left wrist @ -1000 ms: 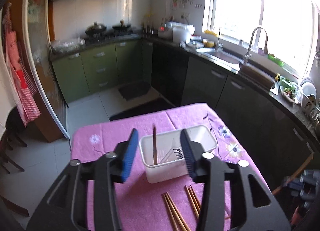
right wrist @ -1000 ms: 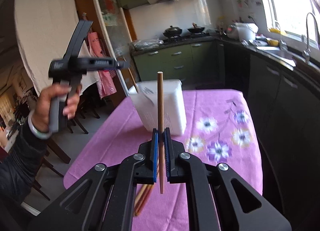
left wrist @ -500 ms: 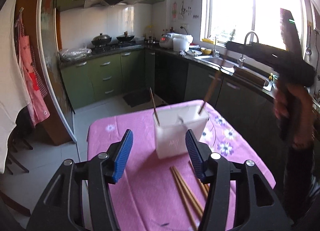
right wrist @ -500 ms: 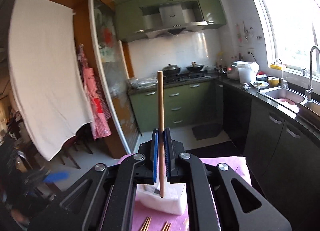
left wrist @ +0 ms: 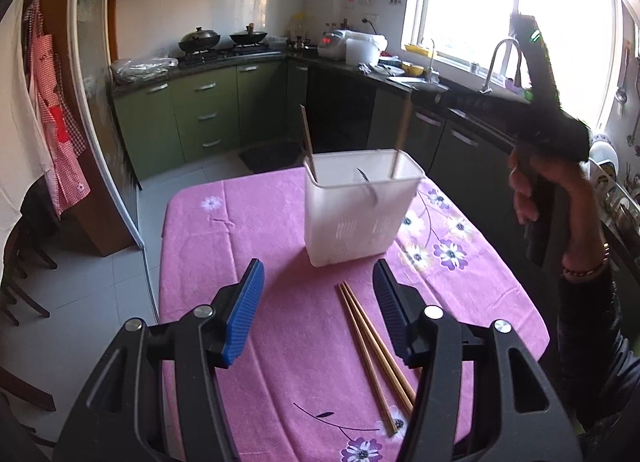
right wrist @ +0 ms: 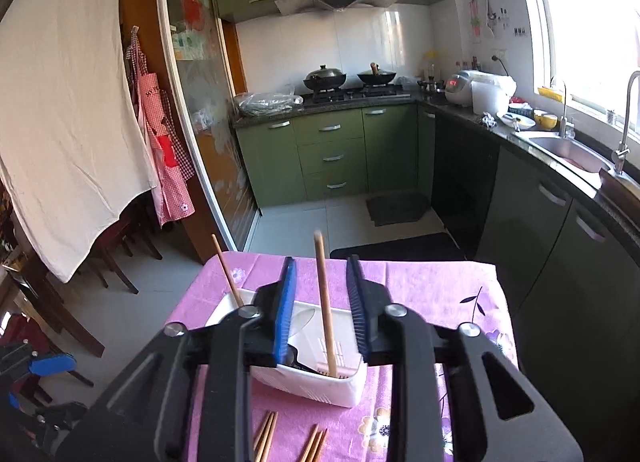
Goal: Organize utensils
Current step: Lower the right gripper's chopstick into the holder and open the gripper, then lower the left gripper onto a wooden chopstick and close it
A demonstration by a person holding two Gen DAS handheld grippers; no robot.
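A white slotted utensil holder (left wrist: 362, 218) stands on the pink floral tablecloth (left wrist: 248, 222). One chopstick (left wrist: 307, 142) leans in its left corner. My right gripper (right wrist: 321, 266) hovers right above the holder (right wrist: 312, 380), its jaws opening. A second chopstick (right wrist: 325, 302) stands loose between the pads, touching neither, with its lower end inside the holder. My left gripper (left wrist: 318, 274) is open and empty, low over the cloth short of the holder. Loose chopsticks (left wrist: 372, 346) lie just ahead of its right finger.
The hand (left wrist: 532, 198) holding the right gripper is at the right edge of the left wrist view. More loose chopsticks (right wrist: 266, 438) lie on the near side of the holder. Dark kitchen cabinets (right wrist: 540, 214) and a sink (right wrist: 568, 150) run along the right.
The right gripper came in over the holder and let go of its chopstick, which now stands in the holder. The left gripper drew back from the holder and its jaws widened.
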